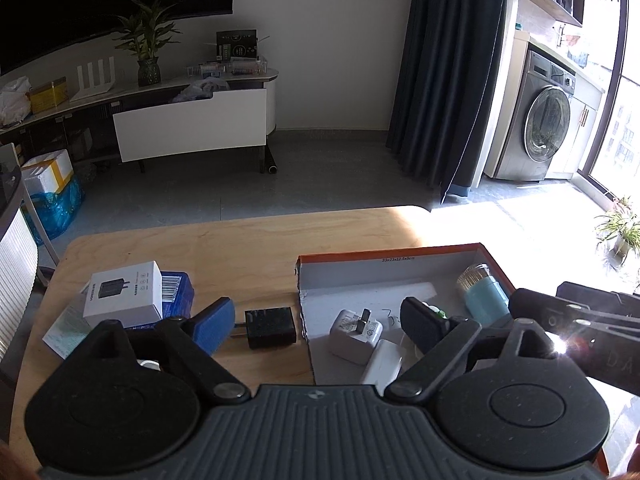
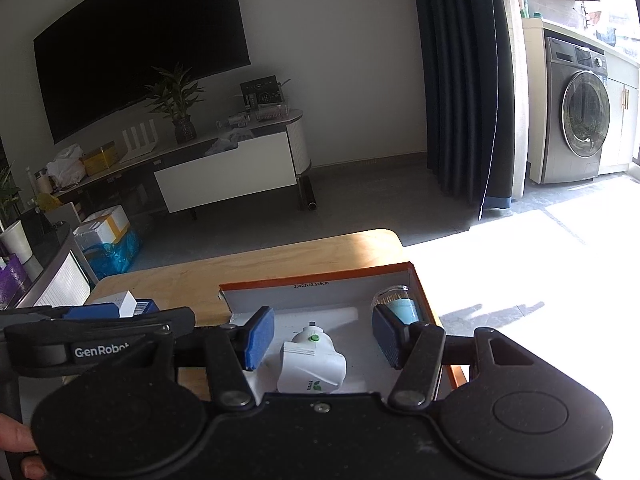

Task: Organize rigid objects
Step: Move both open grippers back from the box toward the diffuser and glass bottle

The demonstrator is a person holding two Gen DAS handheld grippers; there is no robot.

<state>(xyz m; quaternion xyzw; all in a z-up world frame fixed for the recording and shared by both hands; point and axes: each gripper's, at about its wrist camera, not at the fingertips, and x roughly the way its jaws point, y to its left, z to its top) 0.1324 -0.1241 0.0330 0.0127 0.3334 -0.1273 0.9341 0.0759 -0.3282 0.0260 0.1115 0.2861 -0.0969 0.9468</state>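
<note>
- Left wrist view: the left gripper (image 1: 316, 320) stood wide apart with nothing clamped; the black charger (image 1: 270, 327) lay on the bare wood just ahead, between the blue pads (image 1: 214, 324) but untouched by either.
- To that claw's right sat the orange-rimmed box (image 1: 386, 254), the likely collecting tray, already holding a white adapter (image 1: 354, 334), a flat white block (image 1: 382, 362) and a teal jar (image 1: 482, 298) at the far side.
- To the claw's left, a white carton (image 1: 124, 294) rested on a blue box (image 1: 178, 290), still outside the tray, so by my read sorting was only partly done.
- Right wrist view: the right gripper (image 2: 322, 338) hung over the box interior, jaws apart, a white spray bottle (image 2: 312, 364) lying between them but clear of both pads — open, nothing gripped.
- The teal jar (image 2: 402, 306) sat just beyond the right pad, against the box wall (image 2: 420, 292).
- Surface and room: a pale wooden table (image 2: 280, 260) with rounded corners, half in hard sunlight; beyond it a grey floor, a low TV cabinet (image 2: 224, 176) with a potted plant (image 2: 176, 100), a dark curtain (image 2: 464, 80) and a washing machine (image 2: 580, 112).
</note>
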